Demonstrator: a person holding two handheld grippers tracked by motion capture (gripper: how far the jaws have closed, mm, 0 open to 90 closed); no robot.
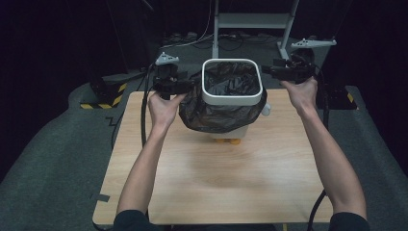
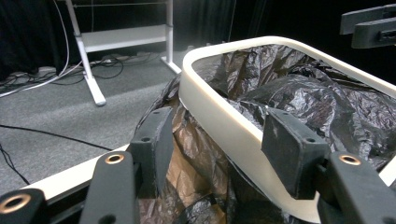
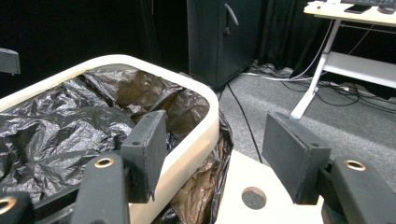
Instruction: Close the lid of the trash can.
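Both hand-held grippers' jaws straddle bin rim [image 1: 232, 99], apparently open.

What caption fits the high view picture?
Two grippers, left and right, flank a white bin lined with a black bag.

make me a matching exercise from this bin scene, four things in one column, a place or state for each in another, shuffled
Things:
1. white rounded-square plastic bin rim
2. crinkled black plastic bin liner
3. left gripper
4. light wooden table

Places or states:
A. jaws open, straddling the rim's left side
B. lines the bin, folded over its outside
C. frames the bin's open top
D. bears the bin at its far edge

Pairs: 1-C, 2-B, 3-A, 4-D
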